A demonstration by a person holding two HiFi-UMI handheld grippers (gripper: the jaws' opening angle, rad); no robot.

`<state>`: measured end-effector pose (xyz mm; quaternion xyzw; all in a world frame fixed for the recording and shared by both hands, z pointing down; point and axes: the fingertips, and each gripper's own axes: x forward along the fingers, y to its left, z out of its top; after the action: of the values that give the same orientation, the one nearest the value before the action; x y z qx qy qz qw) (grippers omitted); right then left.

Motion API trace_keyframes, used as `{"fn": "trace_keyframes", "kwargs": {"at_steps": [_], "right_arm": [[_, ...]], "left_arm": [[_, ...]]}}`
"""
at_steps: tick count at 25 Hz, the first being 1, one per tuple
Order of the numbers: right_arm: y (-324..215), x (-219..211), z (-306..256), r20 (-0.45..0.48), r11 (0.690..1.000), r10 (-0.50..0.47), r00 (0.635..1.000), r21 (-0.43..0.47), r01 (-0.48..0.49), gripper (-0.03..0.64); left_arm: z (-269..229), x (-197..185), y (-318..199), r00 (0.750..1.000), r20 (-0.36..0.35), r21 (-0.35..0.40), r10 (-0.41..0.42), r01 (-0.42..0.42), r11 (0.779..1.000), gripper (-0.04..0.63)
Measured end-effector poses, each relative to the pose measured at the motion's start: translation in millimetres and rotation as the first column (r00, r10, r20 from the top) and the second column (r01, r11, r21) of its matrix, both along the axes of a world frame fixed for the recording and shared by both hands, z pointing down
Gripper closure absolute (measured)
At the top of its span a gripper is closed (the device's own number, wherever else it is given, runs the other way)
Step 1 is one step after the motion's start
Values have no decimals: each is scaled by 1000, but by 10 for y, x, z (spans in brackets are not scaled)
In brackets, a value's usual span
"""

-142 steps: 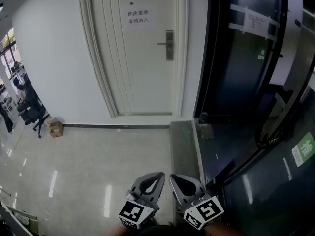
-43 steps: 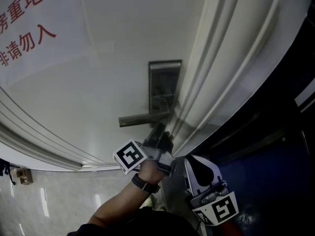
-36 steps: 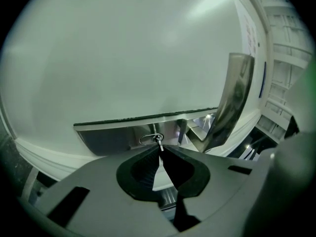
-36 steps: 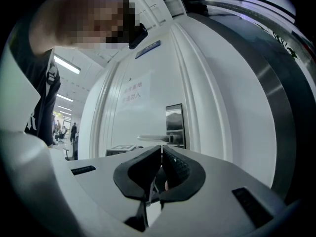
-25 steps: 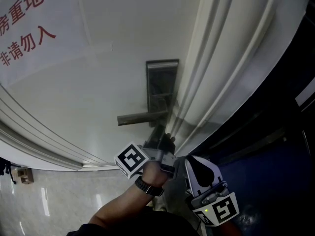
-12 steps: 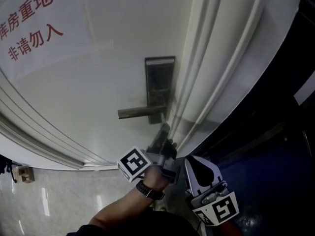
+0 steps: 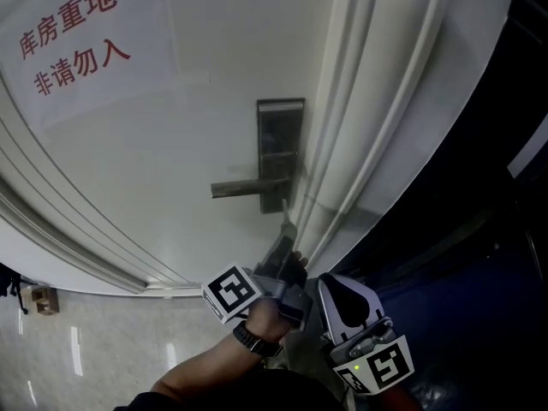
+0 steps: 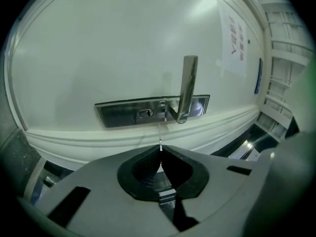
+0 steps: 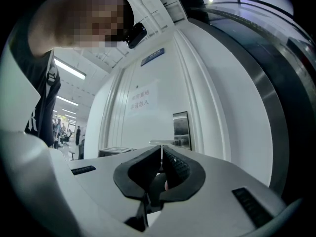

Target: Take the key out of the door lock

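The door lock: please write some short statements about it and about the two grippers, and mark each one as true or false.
1. The left gripper's jaws are shut on a thin key. True.
2. The key sits in the keyhole. False: it is out, apart from the lock plate.
3. The door handle points toward the door frame. False: it points away from it.
4. A notice with red characters hangs on the door. True.
5. The right gripper grips the handle. False: its jaws are shut on nothing, short of the door.
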<state>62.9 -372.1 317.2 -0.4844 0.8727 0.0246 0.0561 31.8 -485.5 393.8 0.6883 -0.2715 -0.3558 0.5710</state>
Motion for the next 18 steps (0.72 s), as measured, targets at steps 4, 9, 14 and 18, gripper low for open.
{"fn": "trace_keyframes", "kwargs": {"at_steps": [4,9,14,18], "right_arm": [[118,-36,-17,1,1000,-15,1000,0,15,603],[261,-81,-57,0,999,-36,999,18,36,603],[382,-110,-73,-16,998,-51,999,29,51,603],[467,-129,-64,-33,997,-60,998,37,62,604]], "left_arm": [[-19,-7,220,1000,-9,-5,16,-16,1000,594],[-30,-45,439,1000,-3,4,16,-16,1000,594],[-71,-62,581,1000,0,21,9,-9,1000,594],[-110,-78,662,1000,-8,40,-2,3,999,594]]}}
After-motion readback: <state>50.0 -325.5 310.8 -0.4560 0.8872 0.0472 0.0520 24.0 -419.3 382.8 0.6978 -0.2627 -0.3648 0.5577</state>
